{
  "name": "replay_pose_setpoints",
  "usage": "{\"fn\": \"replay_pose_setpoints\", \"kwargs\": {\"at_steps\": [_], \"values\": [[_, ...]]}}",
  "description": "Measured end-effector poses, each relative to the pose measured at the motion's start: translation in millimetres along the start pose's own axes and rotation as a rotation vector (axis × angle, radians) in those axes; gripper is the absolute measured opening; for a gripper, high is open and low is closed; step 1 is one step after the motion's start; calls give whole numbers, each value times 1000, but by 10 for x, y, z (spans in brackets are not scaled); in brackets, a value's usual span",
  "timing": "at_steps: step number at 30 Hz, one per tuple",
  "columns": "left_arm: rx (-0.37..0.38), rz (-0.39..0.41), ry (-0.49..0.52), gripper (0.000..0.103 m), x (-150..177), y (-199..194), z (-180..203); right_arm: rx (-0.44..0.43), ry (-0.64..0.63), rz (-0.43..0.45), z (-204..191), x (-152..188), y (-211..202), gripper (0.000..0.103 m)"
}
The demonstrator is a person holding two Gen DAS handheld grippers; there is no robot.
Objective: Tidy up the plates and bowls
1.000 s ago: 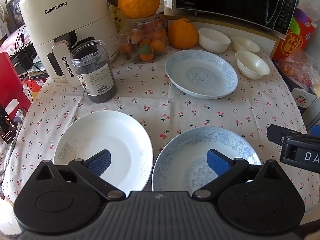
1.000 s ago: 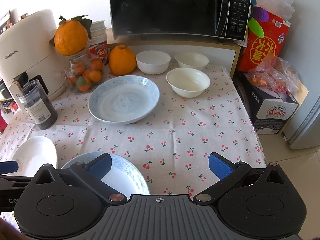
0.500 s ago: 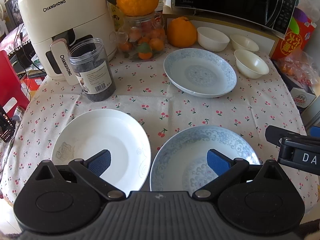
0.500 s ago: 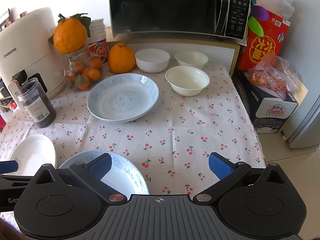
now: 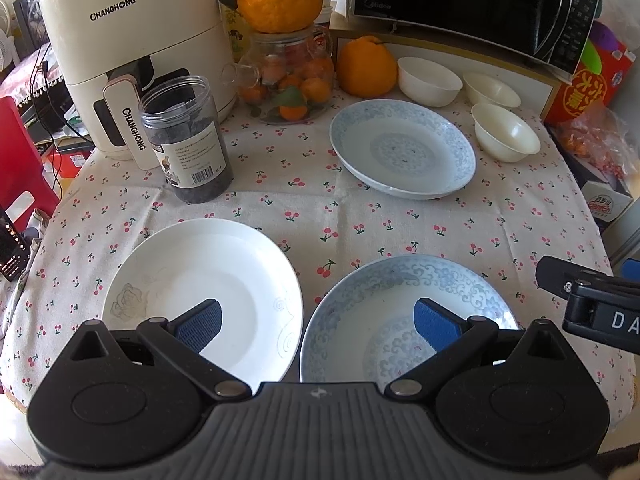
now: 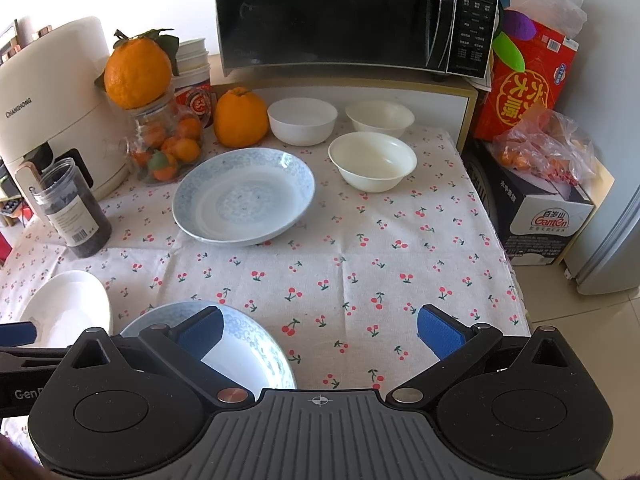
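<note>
The left gripper (image 5: 316, 324) hangs above the near edge of the table with its blue pads spread wide and nothing between them; its left pad sits over the white plate (image 5: 208, 280) and its right pad over the near blue-patterned plate (image 5: 400, 312), the two plates lying side by side and almost touching. The right gripper (image 6: 318, 330) is likewise spread wide and empty, its left pad over that same near blue-patterned plate (image 6: 244, 340) and its right pad over bare cherry-print tablecloth (image 6: 360, 264). Both tools point toward the back of the table, roughly level with each other, the right one showing at the left camera's right edge. Ahead of the claws, in mid-table, a second blue-patterned plate (image 6: 244, 200) rests flat, mouth up. Beyond it and to the right stand three white bowls (image 6: 372, 162), upright and near one another. Ahead to the left stand a dark-filled clear jar (image 5: 188, 148), a cream air fryer (image 5: 132, 56) and a glass jar of small oranges (image 5: 288, 80) topped by a large orange. Another large orange (image 6: 240, 118) sits beside the bowls, under a shelf bearing a black microwave (image 6: 348, 16). To the far right are a red box (image 6: 524, 88) and bagged fruit.
</note>
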State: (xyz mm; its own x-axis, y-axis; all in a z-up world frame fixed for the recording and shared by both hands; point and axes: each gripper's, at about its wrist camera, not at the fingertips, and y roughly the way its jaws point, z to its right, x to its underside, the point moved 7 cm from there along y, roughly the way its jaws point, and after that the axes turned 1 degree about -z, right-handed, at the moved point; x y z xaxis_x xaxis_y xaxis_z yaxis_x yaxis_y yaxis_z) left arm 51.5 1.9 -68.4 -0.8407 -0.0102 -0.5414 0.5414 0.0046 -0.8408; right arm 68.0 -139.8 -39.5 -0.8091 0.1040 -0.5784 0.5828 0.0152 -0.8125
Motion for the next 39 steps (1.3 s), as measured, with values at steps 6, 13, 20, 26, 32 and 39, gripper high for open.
{"fn": "replay_pose_setpoints", "kwargs": {"at_steps": [6,13,20,26,32,39], "values": [[-4,-1,-5,103,-8,20,-22,1,1,1,15,-7,-15,103],[-9,0,-5,103,-14,30,-32,1,2,2,21,-17,-23,103],[-21,13,-7,103,-32,19,-38,8,3,4,27,-24,-29,103],[-28,21,-2,103,-38,-21,-24,18,-15,30,8,-55,-36,103],[-34,43,13,103,-88,-109,46,27,-54,33,6,-64,-79,103],[-34,65,30,103,-196,-134,116,19,-9,23,123,-114,-98,103]]}}
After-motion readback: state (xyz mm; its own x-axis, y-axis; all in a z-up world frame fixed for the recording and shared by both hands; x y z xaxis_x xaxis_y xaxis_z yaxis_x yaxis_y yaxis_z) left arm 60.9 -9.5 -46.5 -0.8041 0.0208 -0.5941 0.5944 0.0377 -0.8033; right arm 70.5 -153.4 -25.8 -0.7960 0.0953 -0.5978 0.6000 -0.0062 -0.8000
